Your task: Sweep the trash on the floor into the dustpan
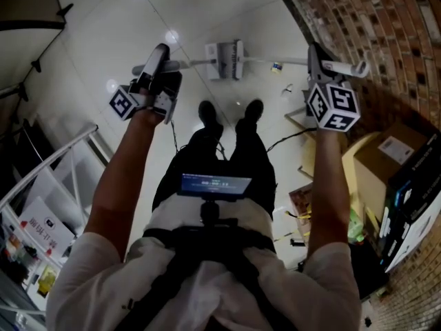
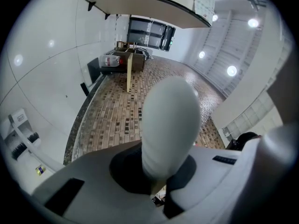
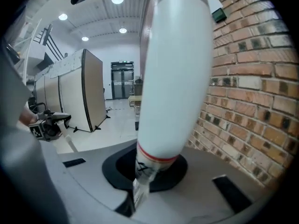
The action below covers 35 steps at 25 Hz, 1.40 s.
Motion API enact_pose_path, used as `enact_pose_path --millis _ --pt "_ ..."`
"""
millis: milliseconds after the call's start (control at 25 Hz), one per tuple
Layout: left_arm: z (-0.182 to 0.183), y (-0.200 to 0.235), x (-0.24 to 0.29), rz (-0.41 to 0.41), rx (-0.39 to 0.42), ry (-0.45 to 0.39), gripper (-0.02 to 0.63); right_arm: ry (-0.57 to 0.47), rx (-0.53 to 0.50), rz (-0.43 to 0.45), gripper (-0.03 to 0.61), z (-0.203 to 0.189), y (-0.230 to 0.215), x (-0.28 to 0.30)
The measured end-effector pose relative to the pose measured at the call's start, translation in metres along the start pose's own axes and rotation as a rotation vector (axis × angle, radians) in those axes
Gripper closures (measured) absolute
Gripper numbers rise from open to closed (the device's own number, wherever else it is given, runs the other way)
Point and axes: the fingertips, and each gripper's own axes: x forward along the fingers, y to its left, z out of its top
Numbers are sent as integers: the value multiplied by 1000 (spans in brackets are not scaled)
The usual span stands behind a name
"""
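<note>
In the head view a white dustpan and broom head stand together on the pale floor ahead of my shoes. Two white poles run out from them, one to each hand. My left gripper is shut on the rounded end of the left pole. My right gripper is shut on the right pole, which has a red ring near the jaws. A small blue and yellow scrap and a white scrap lie on the floor just right of the broom head. The scrap also shows in the left gripper view.
A curved brick wall runs along the right, with cardboard boxes and clutter at its foot. A white railing stands at the left. Black cables trail across the floor by my feet.
</note>
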Motion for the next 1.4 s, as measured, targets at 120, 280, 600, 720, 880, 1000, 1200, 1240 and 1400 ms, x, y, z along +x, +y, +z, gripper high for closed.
enact_pose_path --millis 120,280,600,720,880,1000,1200,1240,1400 --pt "-10 -4 13 -13 -2 11 610 12 -68 -26 578 9 -25 -8" --pt "-24 -2 32 -9 3 17 610 44 -195 -57 577 14 -60 -9" --pt "-64 13 66 24 -12 55 610 177 -285 -142 578 -36 -134 20" --pt "-79 22 71 56 -12 88 610 242 -131 -213 571 -89 -154 31" --pt "-87 29 68 86 -17 114 610 180 167 -357 563 -121 -172 22" --pt "-86 31 63 92 -30 112 610 135 242 -379 558 -121 -170 19" --pt "-92 30 66 82 -40 144 610 100 188 -259 554 -92 -141 34" --pt "-93 30 67 80 -42 148 610 95 184 -224 554 -88 -131 37" --pt "-93 29 69 72 -49 150 610 68 168 -103 554 -75 -91 31"
